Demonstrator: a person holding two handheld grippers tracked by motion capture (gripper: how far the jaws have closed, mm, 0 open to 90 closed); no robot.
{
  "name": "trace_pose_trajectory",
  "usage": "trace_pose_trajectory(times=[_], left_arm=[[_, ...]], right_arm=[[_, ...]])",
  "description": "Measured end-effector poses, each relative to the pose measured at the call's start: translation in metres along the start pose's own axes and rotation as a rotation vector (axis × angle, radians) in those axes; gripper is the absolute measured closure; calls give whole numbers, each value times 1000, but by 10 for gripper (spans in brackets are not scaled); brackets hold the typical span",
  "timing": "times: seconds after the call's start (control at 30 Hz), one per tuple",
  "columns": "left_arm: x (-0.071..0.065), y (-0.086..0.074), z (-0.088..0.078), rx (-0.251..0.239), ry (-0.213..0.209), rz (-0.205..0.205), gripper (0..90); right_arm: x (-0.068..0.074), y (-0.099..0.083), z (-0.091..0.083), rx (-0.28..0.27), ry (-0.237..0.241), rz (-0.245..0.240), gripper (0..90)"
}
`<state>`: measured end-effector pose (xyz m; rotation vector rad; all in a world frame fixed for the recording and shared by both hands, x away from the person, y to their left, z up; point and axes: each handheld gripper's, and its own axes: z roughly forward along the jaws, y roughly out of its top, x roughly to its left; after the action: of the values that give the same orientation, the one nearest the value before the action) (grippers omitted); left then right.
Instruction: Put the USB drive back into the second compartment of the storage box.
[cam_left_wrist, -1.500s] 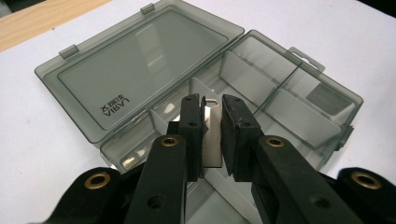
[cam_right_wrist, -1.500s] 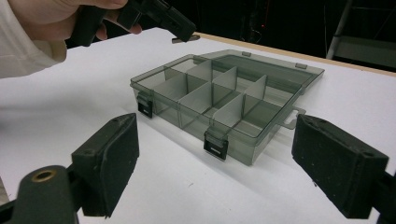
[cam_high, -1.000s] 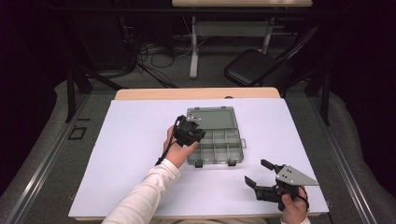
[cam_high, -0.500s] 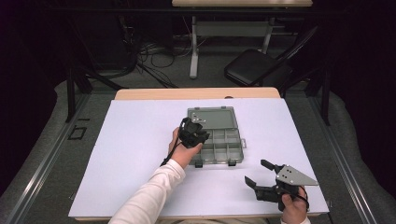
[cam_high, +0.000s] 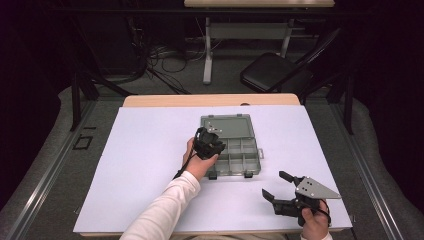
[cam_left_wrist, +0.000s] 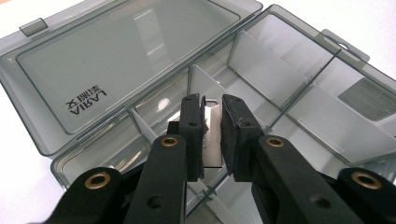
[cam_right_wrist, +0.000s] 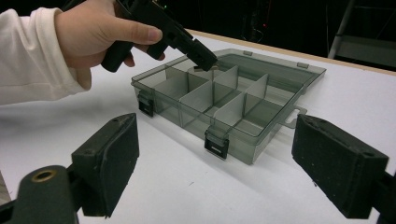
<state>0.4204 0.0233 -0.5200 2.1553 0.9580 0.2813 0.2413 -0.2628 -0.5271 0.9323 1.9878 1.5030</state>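
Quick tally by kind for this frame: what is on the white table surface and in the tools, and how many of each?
Grey compartment box, lid open: 1
Small silver metal piece, clamped upright in the left tool's jaws over the box: 1
Black latches on the box front: 2
Hand-held tools, left tool and right tool: 2
Total: 6

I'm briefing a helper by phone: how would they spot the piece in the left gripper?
On the white table lies an open smoky-grey divider box. Above its compartments the left gripper pinches a small flat metal plate, the one shiny thing among the grey dividers.
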Motion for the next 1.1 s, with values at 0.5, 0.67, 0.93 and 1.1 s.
trace_pose_trajectory(times=[0.5,0.67,0.93,1.1], left_arm=[[-1,-1,5,0,6,1,789],[-1,-1,5,-1,8,-1,789],[-1,-2,5,-3,8,-9,789],[0,-1,3,1,-2,-12,771]], right_arm=[[0,0,0,1,2,-2,145],[0,0,0,1,2,-2,145],[0,0,0,1,2,-2,145],[0,0,0,1,3,-2,145]])
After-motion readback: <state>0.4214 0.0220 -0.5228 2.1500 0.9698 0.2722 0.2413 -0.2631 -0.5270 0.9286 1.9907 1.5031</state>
